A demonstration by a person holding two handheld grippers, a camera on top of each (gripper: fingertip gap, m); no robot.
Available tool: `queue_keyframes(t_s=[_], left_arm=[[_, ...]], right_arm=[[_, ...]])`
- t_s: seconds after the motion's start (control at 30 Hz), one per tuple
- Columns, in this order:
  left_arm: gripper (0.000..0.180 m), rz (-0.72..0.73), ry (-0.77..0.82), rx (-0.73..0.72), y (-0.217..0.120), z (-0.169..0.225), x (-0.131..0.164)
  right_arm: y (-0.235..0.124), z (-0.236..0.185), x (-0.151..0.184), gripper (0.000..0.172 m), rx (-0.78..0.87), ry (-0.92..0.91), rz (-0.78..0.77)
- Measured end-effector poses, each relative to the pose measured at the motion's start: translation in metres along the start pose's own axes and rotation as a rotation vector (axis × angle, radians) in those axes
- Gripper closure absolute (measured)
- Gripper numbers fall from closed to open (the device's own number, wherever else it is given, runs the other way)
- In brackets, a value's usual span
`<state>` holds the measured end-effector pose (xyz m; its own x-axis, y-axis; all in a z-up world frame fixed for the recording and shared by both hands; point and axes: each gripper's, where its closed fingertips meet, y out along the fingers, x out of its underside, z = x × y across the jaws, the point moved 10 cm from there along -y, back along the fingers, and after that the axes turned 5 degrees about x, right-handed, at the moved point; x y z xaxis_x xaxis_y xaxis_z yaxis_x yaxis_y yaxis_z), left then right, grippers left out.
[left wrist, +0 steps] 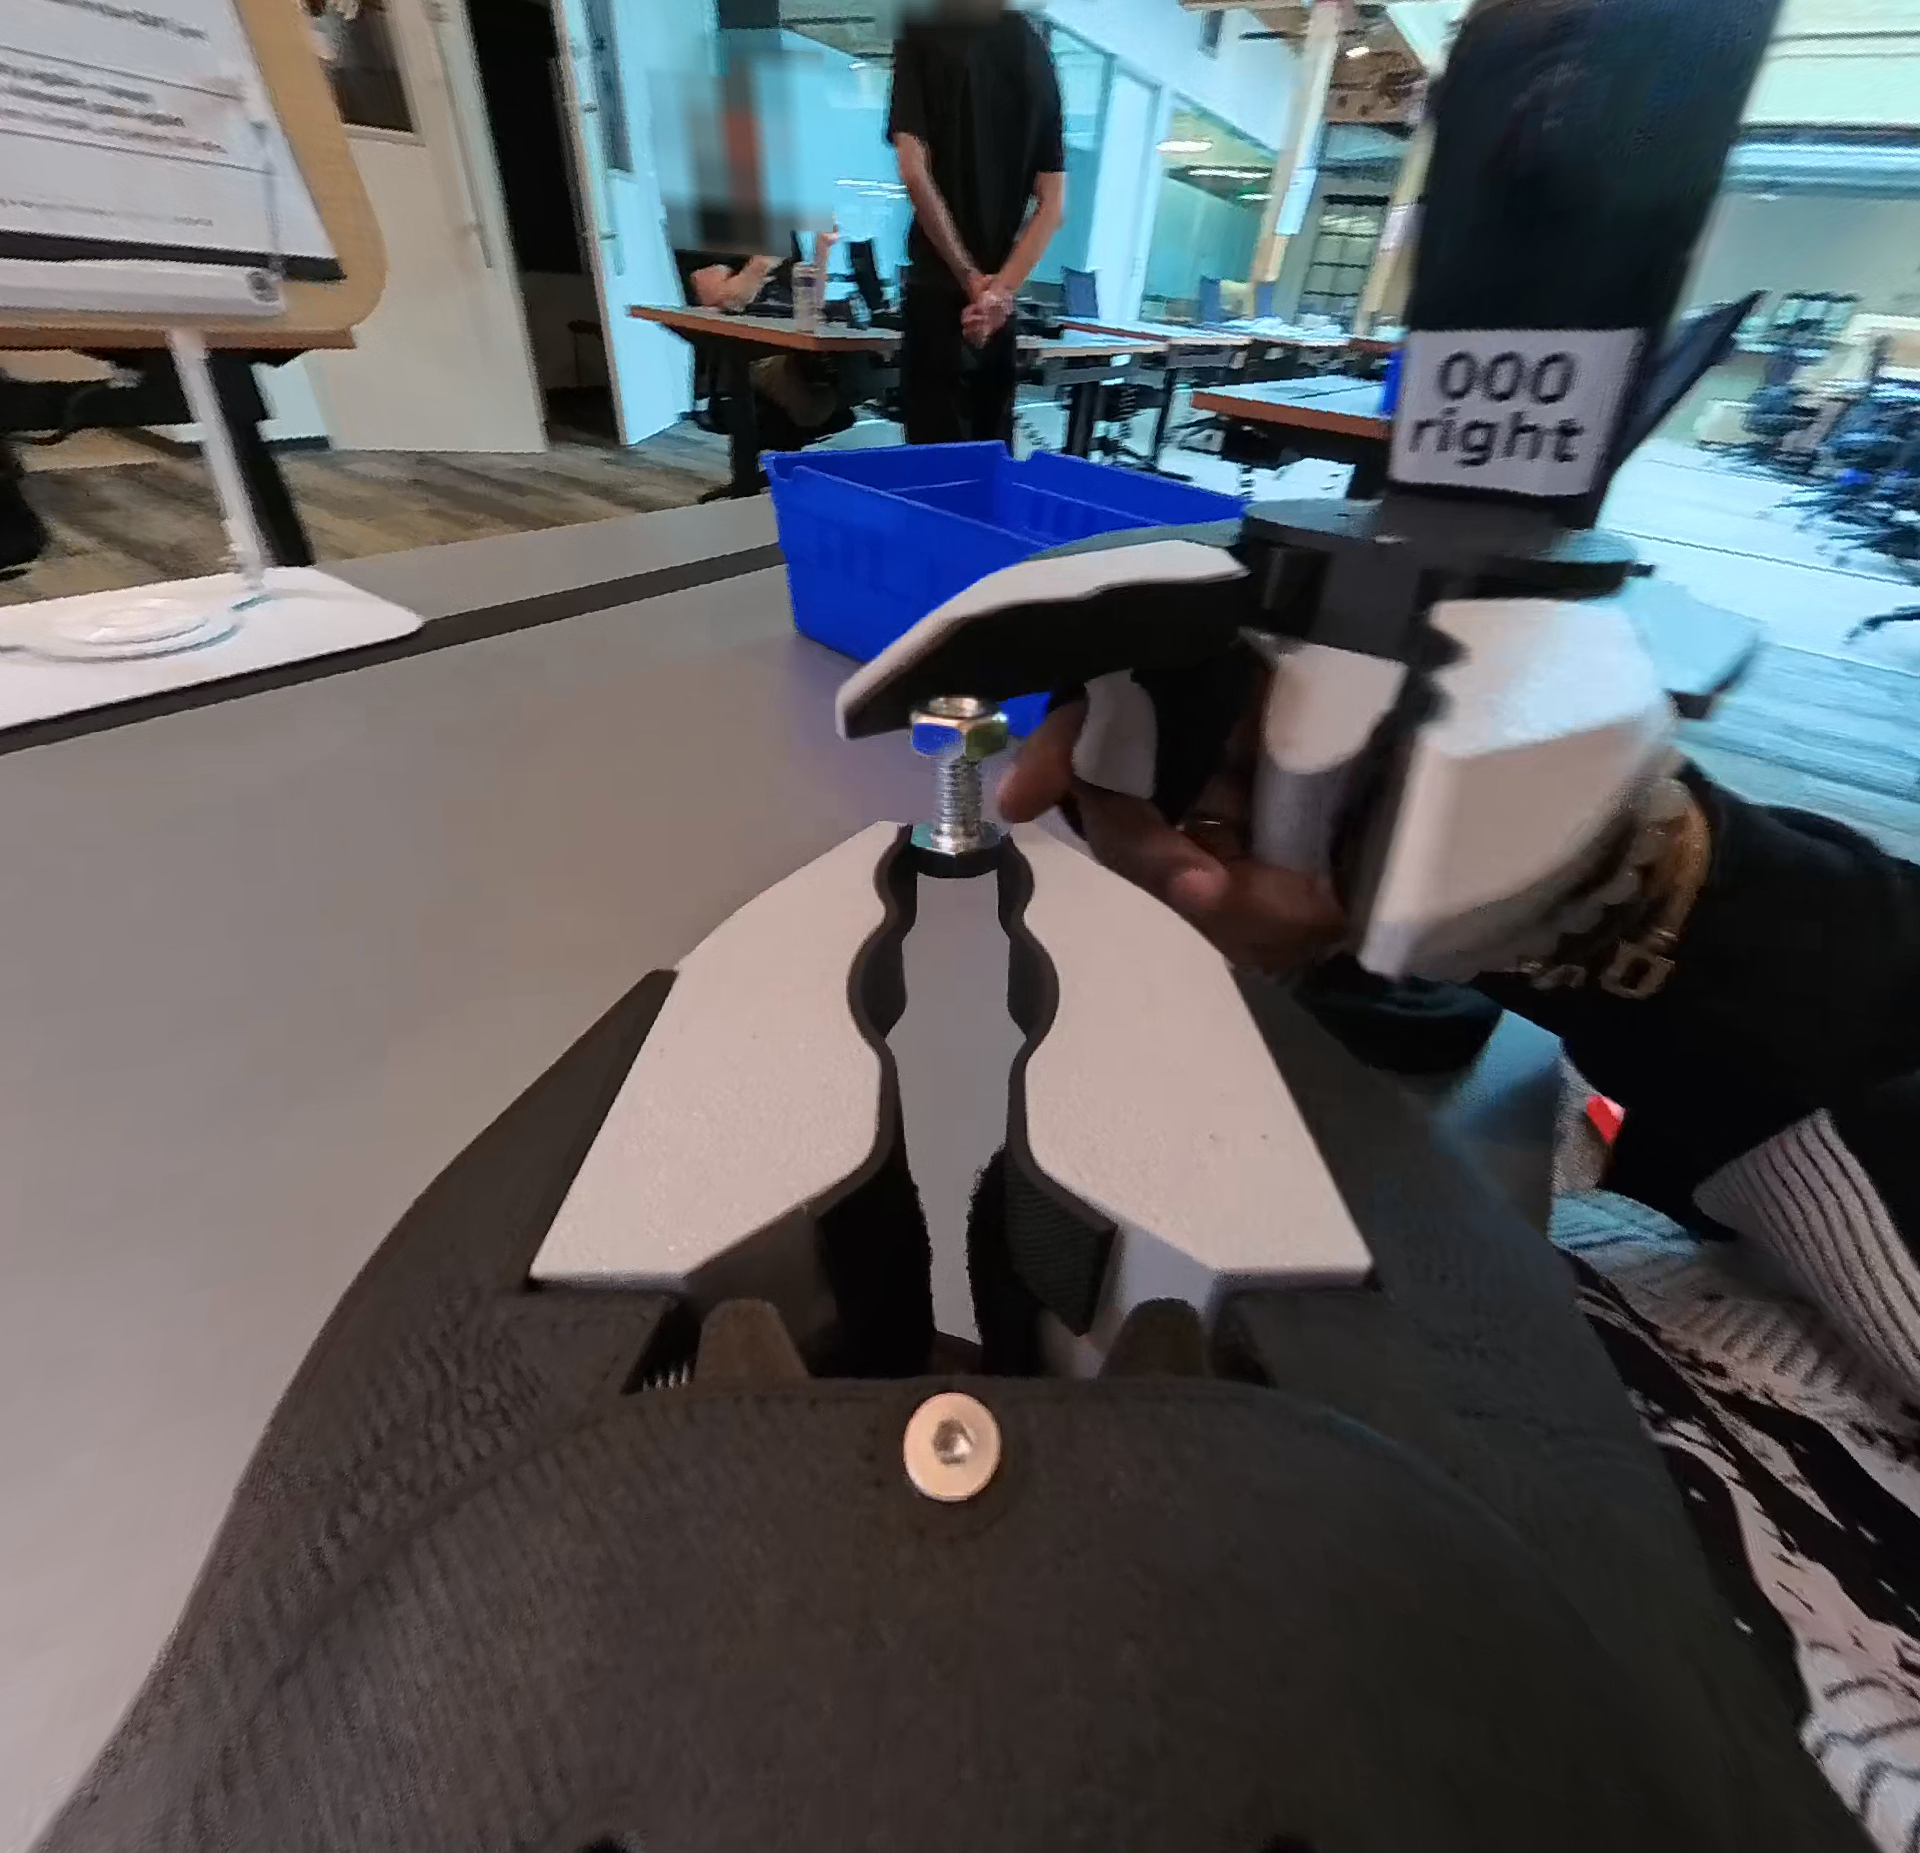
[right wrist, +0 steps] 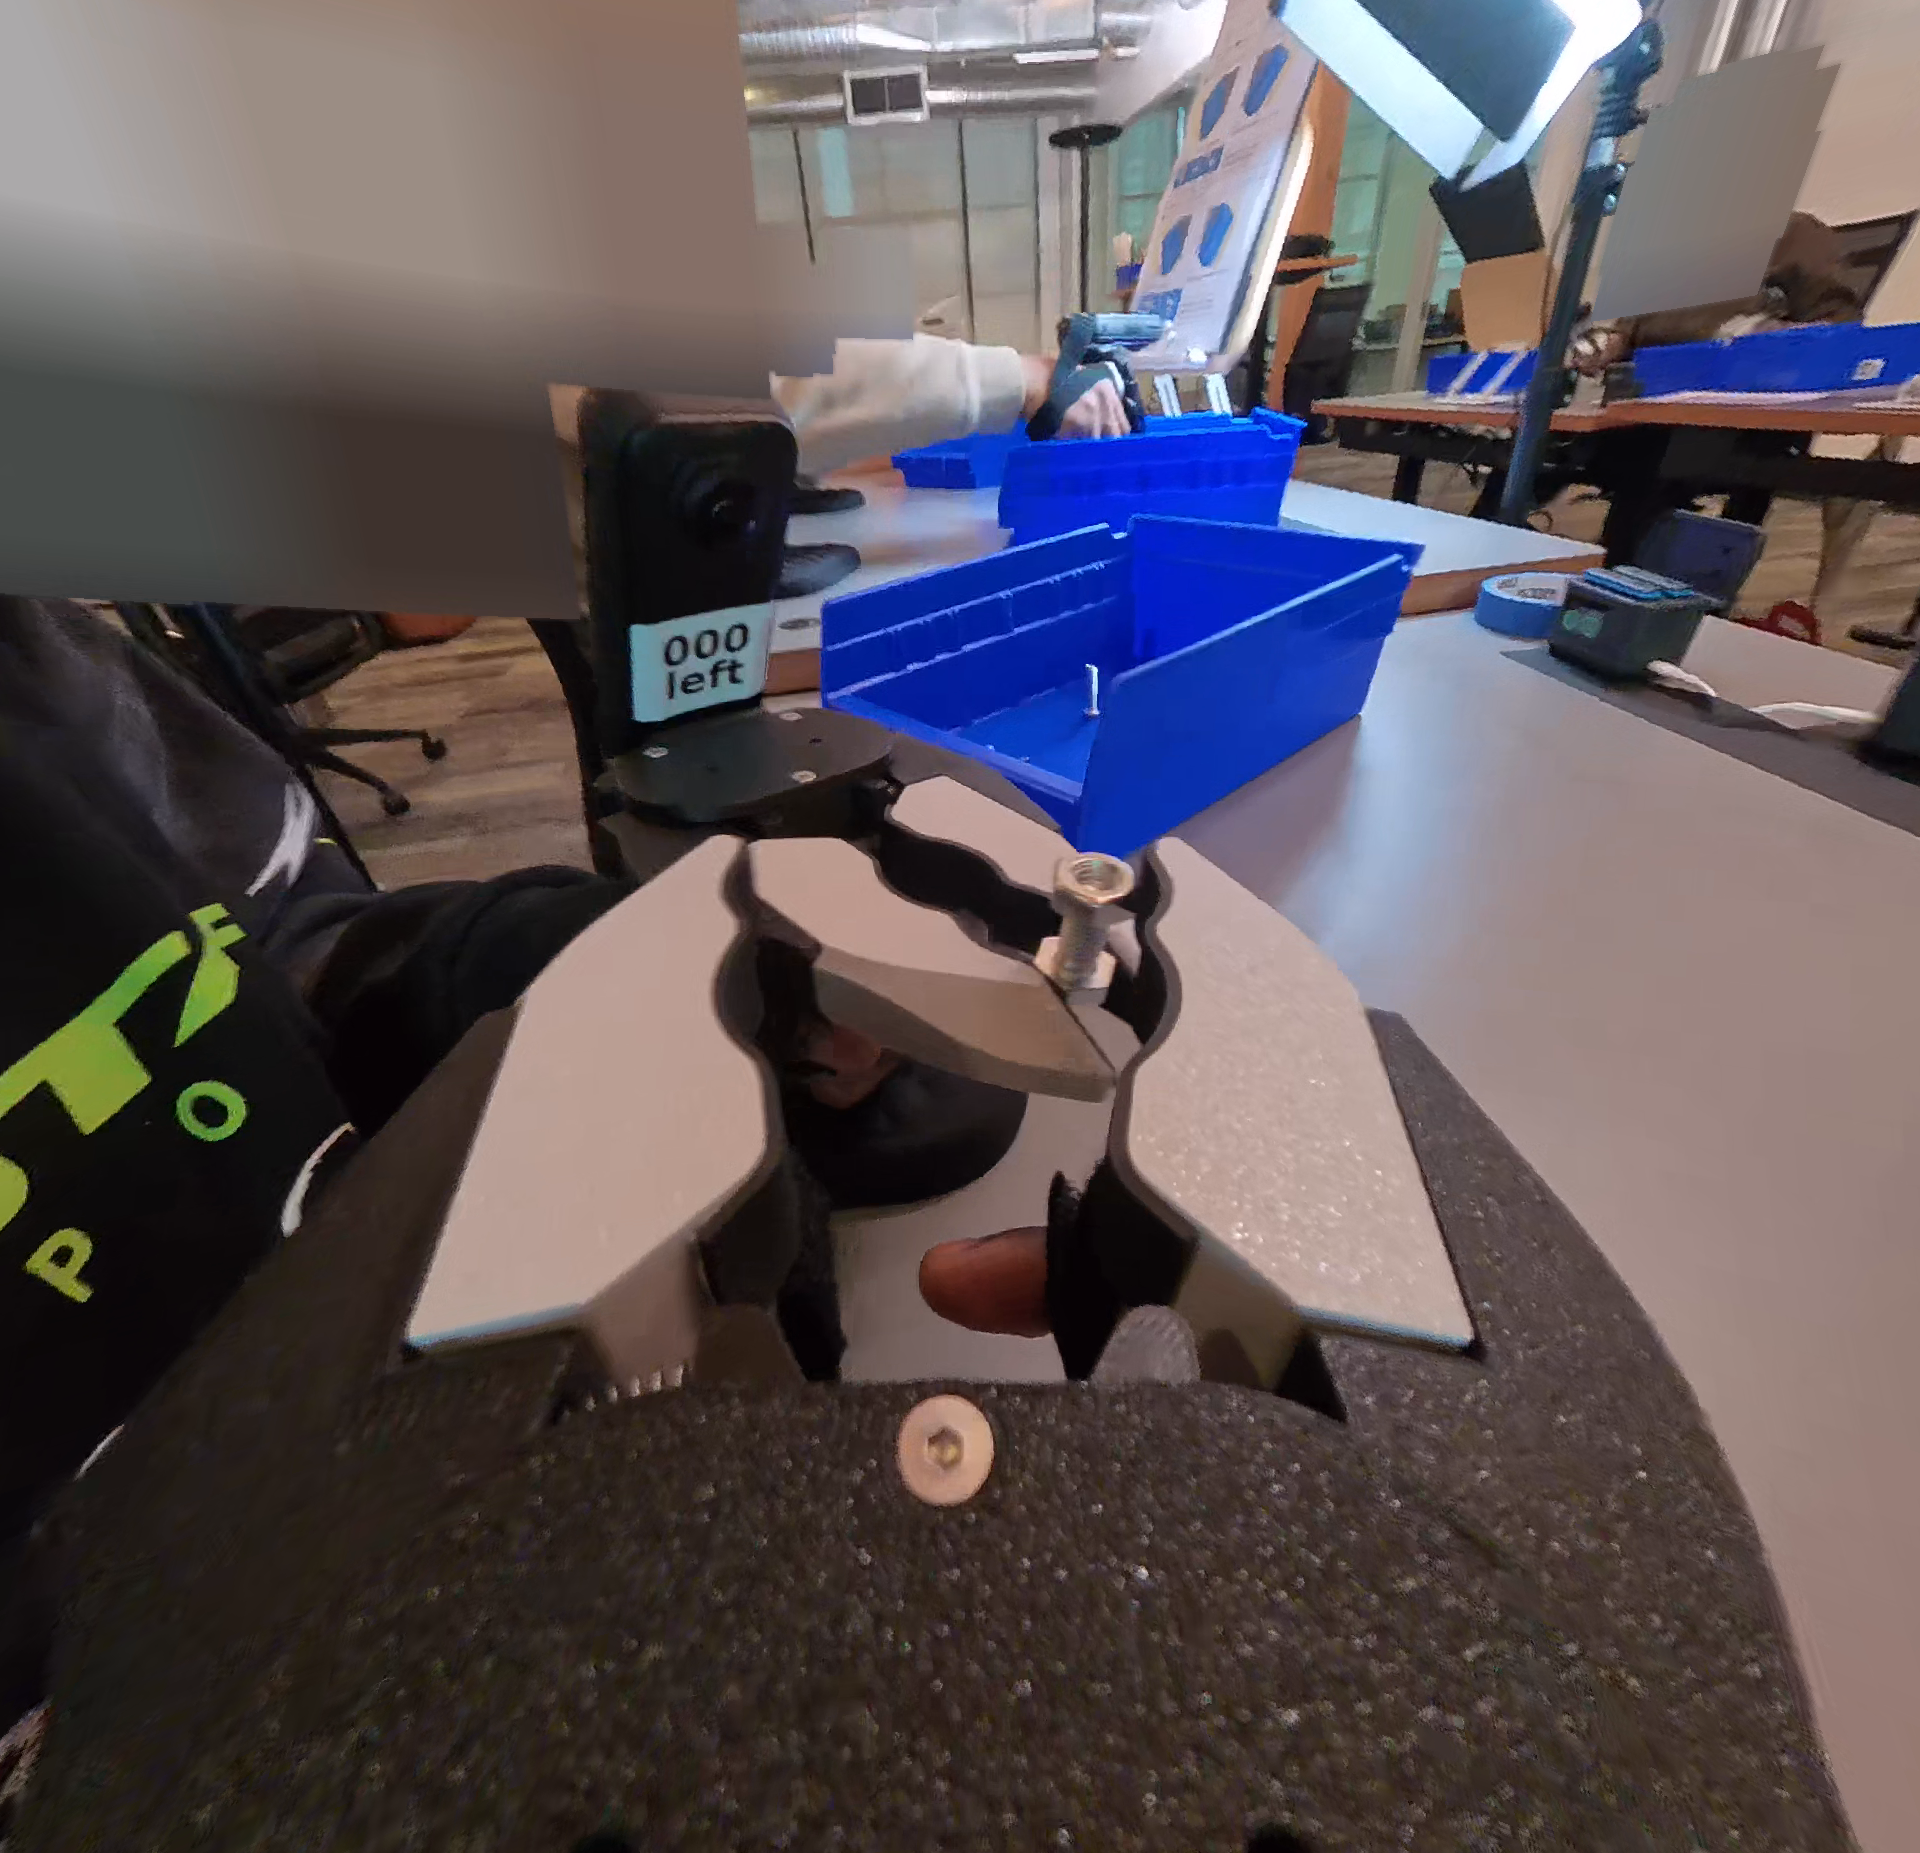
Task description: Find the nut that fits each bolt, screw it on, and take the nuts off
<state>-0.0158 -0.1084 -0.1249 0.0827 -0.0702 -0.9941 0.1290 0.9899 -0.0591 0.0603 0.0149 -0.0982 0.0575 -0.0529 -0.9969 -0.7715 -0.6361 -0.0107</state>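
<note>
1. The left gripper (left wrist: 954, 847) fills the lower half of the left wrist view, its two grey fingers drawn narrow and clamped on the hex head of a silver bolt (left wrist: 954, 811) at the very tips, just above frame centre.
2. The bolt stands upright with its threaded shank pointing up, above the grey table (left wrist: 416, 868).
3. A silver hex nut (left wrist: 958, 731) sits on the top end of the shank, with bare thread showing between it and the bolt head.
4. The right gripper (right wrist: 940, 904) comes in from the right of the left wrist view; one of its fingers (left wrist: 1039, 619) lies directly over the nut.
5. In the right wrist view the right gripper's fingers are spread wide around the left gripper's tips. The nut (right wrist: 1091, 881) lies just beside the right-hand finger, near frame centre; whether that pad touches it cannot be told, and the other finger stands well clear.
6. A blue bin (right wrist: 1247, 702) rests on the table behind the grippers, in the upper middle of the right wrist view, with a small bolt (right wrist: 1093, 689) standing upright inside it.
7. A roll of blue tape (right wrist: 1517, 603) lies at the right edge, well apart.
</note>
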Motion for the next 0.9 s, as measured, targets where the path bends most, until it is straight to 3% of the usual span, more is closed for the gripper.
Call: queue_keyframes(t_s=[0.27, 0.4, 0.53, 0.7, 0.9], left_arm=[[0.165, -0.032, 0.02, -0.114, 0.003, 0.0, 0.001], [0.166, -0.016, 0.037, -0.048, 0.001, 0.003, 0.001], [0.165, -0.03, 0.044, -0.001, 0.001, 0.005, 0.0], [0.166, -0.032, 0.049, -0.004, 0.0, 0.006, 0.0], [0.166, -0.039, 0.138, -0.222, 0.004, 0.013, -0.001]], right_arm=[[0.005, -0.01, 0.002, 0.089, 0.123, -0.017, -0.045], [-0.002, -0.001, 0.0, 0.125, 0.158, -0.046, -0.028], [-0.006, 0.015, -0.001, 0.145, 0.101, -0.053, -0.035], [-0.006, 0.017, -0.003, 0.157, 0.033, -0.11, -0.063], [-0.001, 0.004, 0.0, 0.157, 0.257, -0.037, -0.007]])
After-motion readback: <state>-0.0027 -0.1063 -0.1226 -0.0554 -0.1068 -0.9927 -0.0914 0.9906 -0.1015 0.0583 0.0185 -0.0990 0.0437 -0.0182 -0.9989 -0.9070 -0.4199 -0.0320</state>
